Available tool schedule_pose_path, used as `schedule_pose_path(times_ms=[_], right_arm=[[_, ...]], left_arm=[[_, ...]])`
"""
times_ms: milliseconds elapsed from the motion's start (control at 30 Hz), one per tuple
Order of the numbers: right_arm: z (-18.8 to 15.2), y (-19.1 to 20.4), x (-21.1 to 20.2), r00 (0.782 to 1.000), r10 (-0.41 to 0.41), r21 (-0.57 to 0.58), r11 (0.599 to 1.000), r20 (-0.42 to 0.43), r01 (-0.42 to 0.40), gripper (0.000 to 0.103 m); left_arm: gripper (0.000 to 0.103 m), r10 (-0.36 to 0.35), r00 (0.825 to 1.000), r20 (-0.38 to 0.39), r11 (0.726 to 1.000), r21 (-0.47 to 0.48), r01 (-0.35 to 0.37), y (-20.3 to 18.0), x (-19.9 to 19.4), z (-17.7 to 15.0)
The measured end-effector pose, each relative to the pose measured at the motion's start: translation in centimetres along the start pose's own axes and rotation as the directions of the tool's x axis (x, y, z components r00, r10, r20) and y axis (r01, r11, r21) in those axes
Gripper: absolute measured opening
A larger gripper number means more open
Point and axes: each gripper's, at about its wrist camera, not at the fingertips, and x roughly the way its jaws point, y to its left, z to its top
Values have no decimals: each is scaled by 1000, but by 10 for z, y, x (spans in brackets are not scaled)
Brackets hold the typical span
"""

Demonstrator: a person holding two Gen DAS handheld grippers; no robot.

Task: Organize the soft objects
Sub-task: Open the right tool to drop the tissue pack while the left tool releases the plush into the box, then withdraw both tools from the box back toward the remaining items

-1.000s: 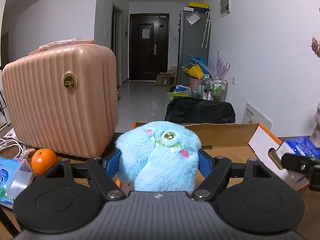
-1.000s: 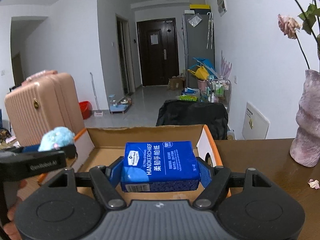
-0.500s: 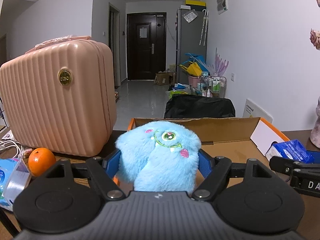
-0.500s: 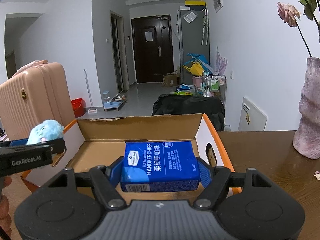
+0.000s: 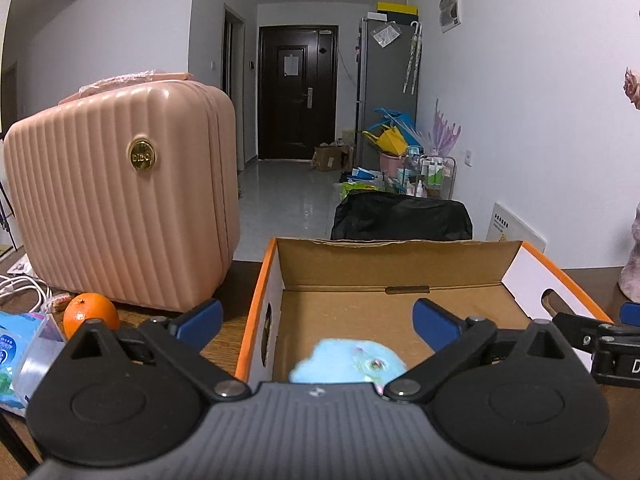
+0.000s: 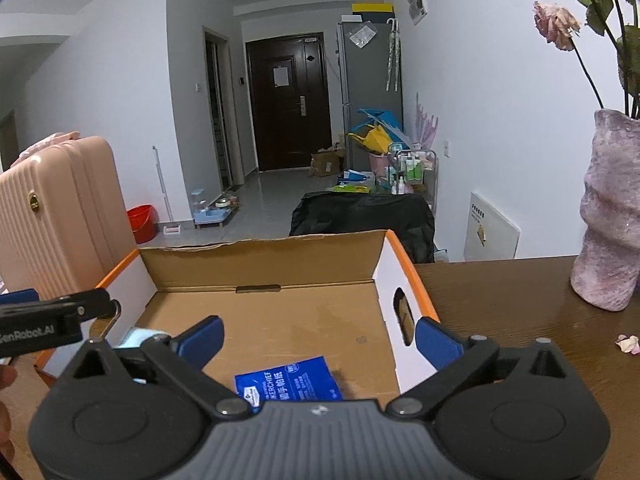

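Both my grippers' fingers have just sprung wide and hold nothing: left gripper point(image 5: 316, 322) over the blue plush point(image 5: 347, 366), right gripper point(image 6: 318, 336) over the tissue pack point(image 6: 289, 382), both seemingly down inside the cardboard box point(image 5: 394, 268). Another tissue pack point(image 5: 18, 344) waits on the desk point(image 6: 520, 300).

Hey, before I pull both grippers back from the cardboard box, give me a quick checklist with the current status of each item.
1. Left gripper jaws have just opened, nothing between them: ok.
2. Right gripper jaws have just opened, nothing between them: ok.
3. Blue plush toy inside cardboard box: ok.
4. Blue tissue pack lying on box floor: ok.
5. Plush settled, not still dropping: cannot tell, it is blurred.
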Motion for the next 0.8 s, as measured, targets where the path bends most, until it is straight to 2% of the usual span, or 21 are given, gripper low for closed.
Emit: schedule_pose_path(times_ms=[200, 567, 800], right_arm=[[3, -1, -11, 1000, -11, -5, 1000, 4, 11, 103], [5, 4, -53, 999, -15, -63, 998, 52, 19, 103], [-1, 8, -87, 996, 5, -93, 996, 87, 4, 103]], left_arm=[[103, 10, 1000, -7, 1000, -10, -10, 4, -8, 5], [103, -8, 996, 89, 1000, 16, 6, 13, -63, 14], [103, -16, 994, 104, 1000, 17, 15, 18, -95, 11]])
